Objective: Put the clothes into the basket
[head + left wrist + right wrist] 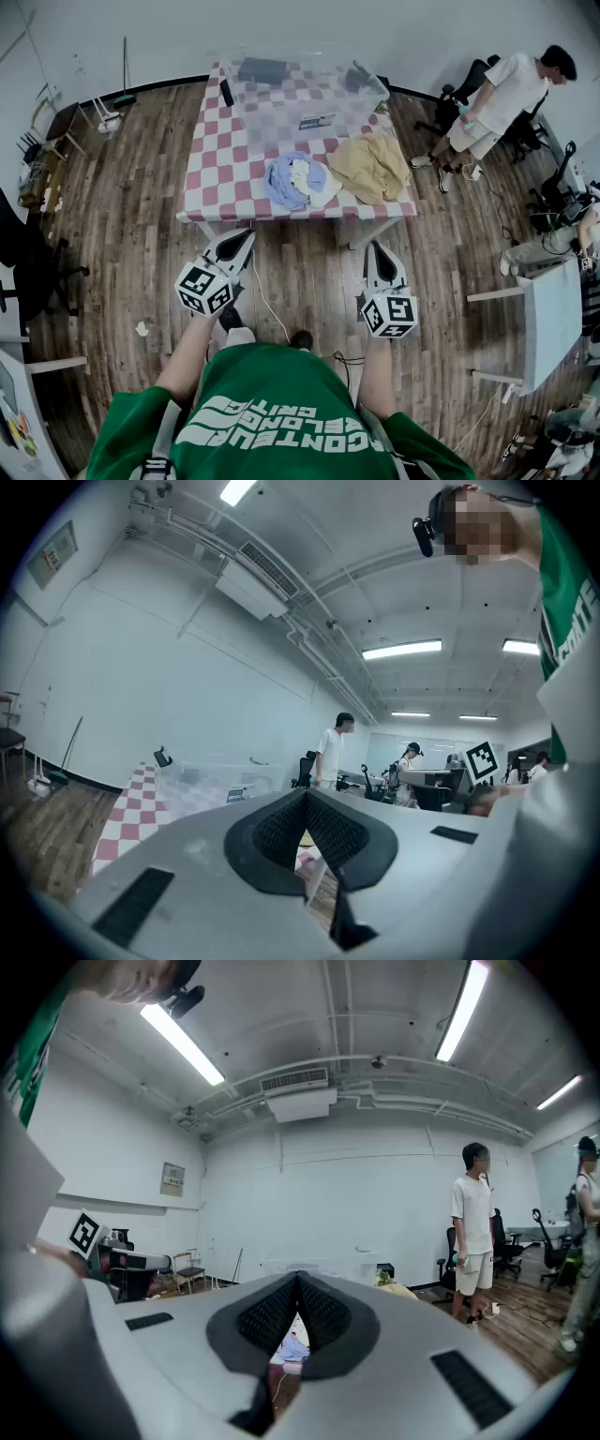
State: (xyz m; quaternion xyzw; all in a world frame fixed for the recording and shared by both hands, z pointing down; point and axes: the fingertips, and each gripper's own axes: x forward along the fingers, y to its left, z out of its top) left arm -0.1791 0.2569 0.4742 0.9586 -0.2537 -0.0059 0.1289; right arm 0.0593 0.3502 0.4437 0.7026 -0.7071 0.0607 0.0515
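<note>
- Your left gripper (240, 242) is held short of the desk (217, 159), over the floor (122, 234). Its jaws are pressed together with nothing between them.
- Your right gripper (380, 249) is also short of the desk, jaws likewise pressed together and empty.
- The clothes lie on the desk's near end, outside the basket (302, 89): a blue-and-white heap (298, 181) and a tan garment (373, 166) just beside it on the right.
- The basket is clear plastic at the far end. Its walls are hard to trace against the checked cloth, and you cannot tell whether the dark things there are inside or behind it.
- In both gripper views the grey body covers most of the desk. Only a sliver of the heap shows in the gap under the right jaws.
- A person (497, 98) stands right of the desk.
</note>
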